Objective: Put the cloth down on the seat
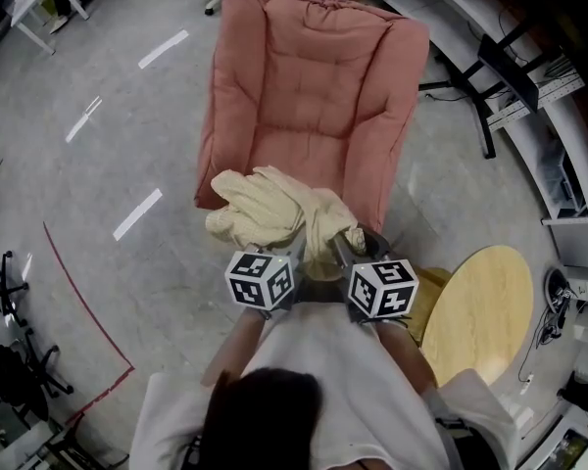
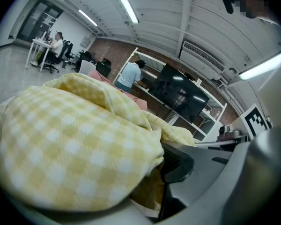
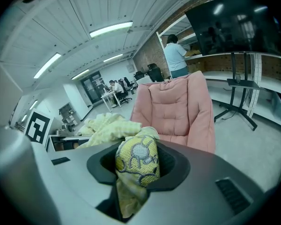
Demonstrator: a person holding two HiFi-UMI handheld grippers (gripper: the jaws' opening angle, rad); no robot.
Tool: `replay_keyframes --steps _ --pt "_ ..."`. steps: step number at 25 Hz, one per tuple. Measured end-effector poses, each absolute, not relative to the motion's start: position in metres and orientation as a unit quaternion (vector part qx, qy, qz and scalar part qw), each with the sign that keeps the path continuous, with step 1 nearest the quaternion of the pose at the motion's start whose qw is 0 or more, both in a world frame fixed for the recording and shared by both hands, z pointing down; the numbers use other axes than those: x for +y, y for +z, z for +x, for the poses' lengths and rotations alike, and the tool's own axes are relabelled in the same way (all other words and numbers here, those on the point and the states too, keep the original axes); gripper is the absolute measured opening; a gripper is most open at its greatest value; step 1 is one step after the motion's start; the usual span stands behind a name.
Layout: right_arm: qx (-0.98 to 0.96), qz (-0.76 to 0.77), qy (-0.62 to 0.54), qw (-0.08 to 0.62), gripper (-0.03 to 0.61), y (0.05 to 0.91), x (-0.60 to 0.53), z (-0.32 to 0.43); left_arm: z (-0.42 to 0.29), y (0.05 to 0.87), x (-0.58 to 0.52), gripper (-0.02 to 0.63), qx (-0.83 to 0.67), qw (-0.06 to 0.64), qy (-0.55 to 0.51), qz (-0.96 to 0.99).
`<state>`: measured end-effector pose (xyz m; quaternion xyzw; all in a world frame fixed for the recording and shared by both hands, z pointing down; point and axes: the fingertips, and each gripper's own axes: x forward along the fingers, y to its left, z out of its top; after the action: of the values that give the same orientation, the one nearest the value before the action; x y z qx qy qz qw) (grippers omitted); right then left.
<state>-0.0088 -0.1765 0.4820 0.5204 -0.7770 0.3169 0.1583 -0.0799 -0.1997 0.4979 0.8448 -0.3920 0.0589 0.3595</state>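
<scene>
A pale yellow checked cloth [image 1: 270,207] hangs bunched in the air between both grippers, over the front edge of a pink padded seat [image 1: 309,86]. My left gripper [image 1: 296,245] is shut on one part of the cloth [image 2: 70,144], which fills most of the left gripper view and hides one jaw. My right gripper [image 1: 345,243] is shut on another fold of the cloth [image 3: 136,165], a patterned bit squeezed between the dark pads. The pink seat [image 3: 175,109] shows upright beyond it.
A round wooden side table [image 1: 482,311] stands to the right of the seat. A black stand [image 1: 475,96] with a screen is at the far right. Grey floor with white marks lies to the left. People sit and stand at desks [image 2: 49,48] in the background.
</scene>
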Motion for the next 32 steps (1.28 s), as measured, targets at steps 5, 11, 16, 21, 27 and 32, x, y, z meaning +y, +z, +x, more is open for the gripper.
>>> replay_keyframes --steps 5,11,16,21,27,32 --pt "-0.774 0.523 0.322 0.151 0.141 0.484 -0.199 -0.008 -0.080 0.499 -0.222 0.156 -0.394 0.354 0.065 0.846" --pt "-0.768 0.522 0.344 0.140 0.141 0.492 -0.226 0.004 -0.069 0.504 -0.249 0.156 -0.399 0.356 0.076 0.841" --pt "-0.761 0.525 0.353 0.146 0.141 0.507 -0.248 0.007 -0.067 0.521 -0.271 0.156 -0.397 0.379 0.082 0.832" --pt "-0.756 0.527 0.356 0.153 0.141 0.530 -0.281 0.021 -0.053 0.546 -0.304 0.156 -0.393 0.398 0.082 0.825" --pt "-0.749 0.528 0.370 0.150 0.141 0.569 -0.320 0.028 -0.048 0.584 -0.343 0.156 -0.404 0.406 0.089 0.815" --pt "-0.740 0.531 0.381 0.159 0.141 0.612 -0.345 0.036 -0.039 0.628 -0.367 0.156 -0.406 0.426 0.092 0.804"
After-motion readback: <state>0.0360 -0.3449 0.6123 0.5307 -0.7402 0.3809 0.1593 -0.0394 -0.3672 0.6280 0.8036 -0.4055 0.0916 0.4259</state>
